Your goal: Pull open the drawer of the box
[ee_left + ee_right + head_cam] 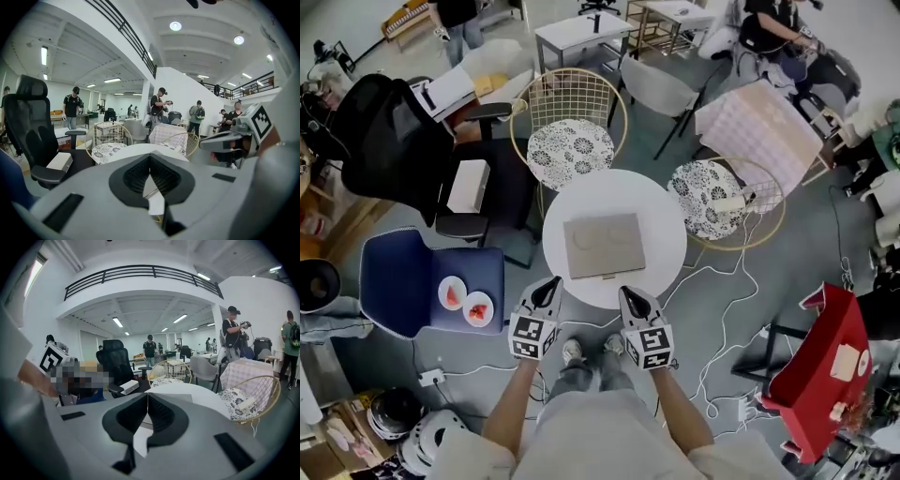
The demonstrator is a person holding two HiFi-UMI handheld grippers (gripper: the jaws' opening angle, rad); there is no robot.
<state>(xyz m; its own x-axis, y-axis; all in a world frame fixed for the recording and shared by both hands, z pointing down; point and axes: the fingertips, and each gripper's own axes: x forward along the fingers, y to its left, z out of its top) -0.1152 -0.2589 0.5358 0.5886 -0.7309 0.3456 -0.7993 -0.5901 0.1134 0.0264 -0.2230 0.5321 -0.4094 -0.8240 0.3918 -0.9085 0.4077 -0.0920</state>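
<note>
Left hand-held gripper and right hand-held gripper are both closed, empty, just short of the box; right's looking nearer its front edge.

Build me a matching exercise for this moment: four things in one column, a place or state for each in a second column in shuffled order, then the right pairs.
Column one:
1. box
2. two small plates
3. right gripper
4. white carton

Column two:
A. jaws shut, nothing between them
B. on the round white table
C. on the blue chair
D. on the seat of the black office chair

Pairs: 1-B, 2-C, 3-A, 4-D
</note>
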